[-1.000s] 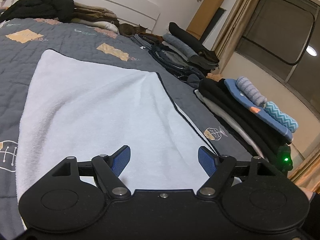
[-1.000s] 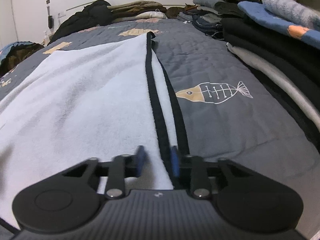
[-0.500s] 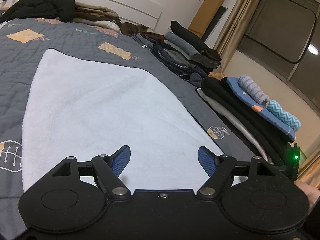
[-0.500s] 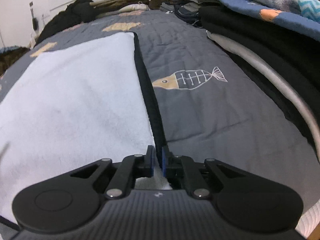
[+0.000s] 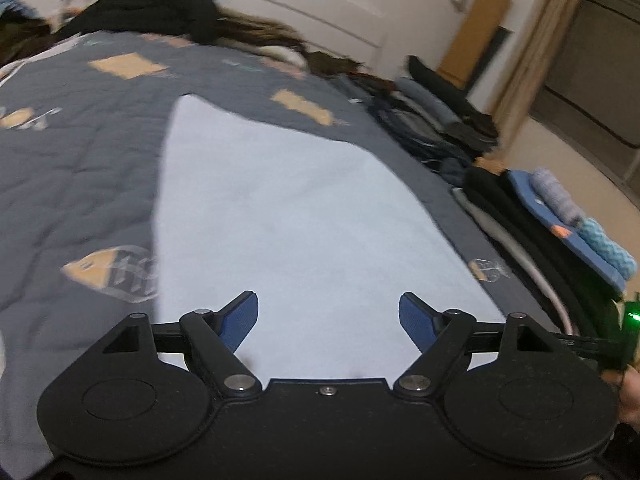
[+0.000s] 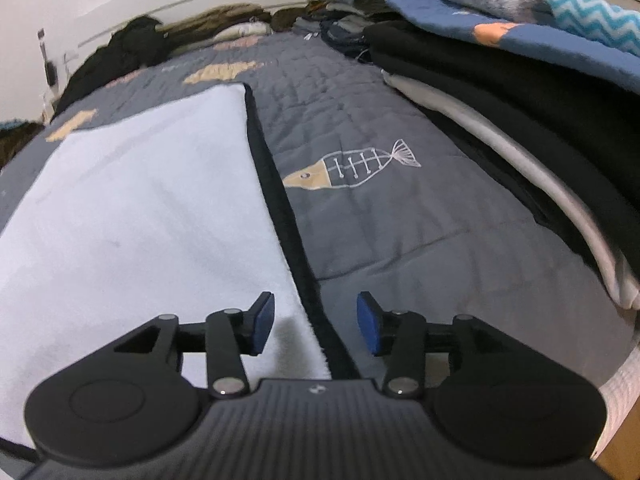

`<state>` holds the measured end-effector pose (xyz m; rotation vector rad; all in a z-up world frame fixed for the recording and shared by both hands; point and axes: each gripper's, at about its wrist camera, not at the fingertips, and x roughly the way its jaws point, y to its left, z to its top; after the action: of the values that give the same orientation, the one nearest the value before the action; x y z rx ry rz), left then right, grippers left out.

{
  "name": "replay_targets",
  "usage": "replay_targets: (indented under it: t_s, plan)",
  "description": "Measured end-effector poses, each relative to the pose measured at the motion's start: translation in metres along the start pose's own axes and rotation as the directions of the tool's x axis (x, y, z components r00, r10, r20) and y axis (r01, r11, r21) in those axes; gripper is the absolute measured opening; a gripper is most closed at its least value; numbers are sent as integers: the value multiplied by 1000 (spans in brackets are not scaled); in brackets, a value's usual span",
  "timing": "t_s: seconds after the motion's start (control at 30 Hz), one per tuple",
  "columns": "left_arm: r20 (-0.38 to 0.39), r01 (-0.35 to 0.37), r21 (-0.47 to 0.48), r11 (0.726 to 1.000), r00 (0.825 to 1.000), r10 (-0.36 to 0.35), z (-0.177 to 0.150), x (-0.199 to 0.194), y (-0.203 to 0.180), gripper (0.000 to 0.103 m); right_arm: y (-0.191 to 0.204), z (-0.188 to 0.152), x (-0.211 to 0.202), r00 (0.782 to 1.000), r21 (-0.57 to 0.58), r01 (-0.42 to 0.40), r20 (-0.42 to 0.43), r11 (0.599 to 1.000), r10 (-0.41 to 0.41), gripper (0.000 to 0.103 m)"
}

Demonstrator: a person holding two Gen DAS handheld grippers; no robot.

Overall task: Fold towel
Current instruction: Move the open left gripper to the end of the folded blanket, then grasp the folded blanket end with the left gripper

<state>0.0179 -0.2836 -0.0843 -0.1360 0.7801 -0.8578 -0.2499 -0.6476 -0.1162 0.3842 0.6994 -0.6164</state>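
Note:
A white towel (image 5: 288, 216) with a dark trimmed edge lies flat and folded on the grey quilted bed. My left gripper (image 5: 328, 316) hangs open over the towel's near end, nothing between its blue pads. In the right wrist view the towel (image 6: 140, 208) fills the left half, its black border (image 6: 280, 200) running straight away from me. My right gripper (image 6: 316, 322) is open and straddles that border at the near corner, holding nothing.
The grey quilt (image 6: 400, 220) carries fish and tan patch prints. Stacks of folded clothes (image 6: 520, 80) line the right side of the bed, and a dark pile of garments (image 5: 160, 12) lies at the headboard. A curtain and window (image 5: 580, 80) stand at the right.
My right gripper was shut on the towel's black edge half a second ago; it has opened and let go. The lifted layer now lies flat. The left view has swung left.

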Motion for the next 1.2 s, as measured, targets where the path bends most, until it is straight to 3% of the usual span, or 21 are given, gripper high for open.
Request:
replay_targets:
  t_s: [0.2, 0.43, 0.7, 0.83, 1.1, 1.13, 1.17, 1.2]
  plan:
    - [-45, -40, -103, 994, 998, 36, -19, -32, 20, 77, -1, -6, -18, 997, 96, -75, 32, 993, 72, 50]
    - [-145, -98, -146, 984, 987, 77, -45, -56, 40, 77, -3, -10, -33, 996, 112, -78, 38, 991, 75, 50]
    - [-259, -91, -295, 951, 966, 12, -81, -48, 64, 63, 2, -16, -38, 996, 135, -80, 36, 988, 75, 50]
    - [-266, -81, -358, 930, 964, -19, -92, -42, 72, 57, 7, -18, -37, 997, 130, -78, 24, 988, 76, 50]
    - [-263, -63, -311, 948, 965, -22, -98, -21, 64, 57, 14, -21, -33, 998, 109, -70, 4, 992, 70, 50]
    - [-260, -55, -299, 953, 965, -26, -98, -21, 61, 49, 14, -21, -32, 998, 107, -67, 0, 992, 68, 50]
    - [-261, -51, -294, 954, 965, -29, -97, -22, 59, 21, 13, -22, -31, 998, 105, -66, -3, 992, 67, 50]
    - [-269, -56, -299, 952, 963, -28, -96, -24, 59, 12, 13, -22, -31, 998, 104, -65, -6, 992, 66, 51]
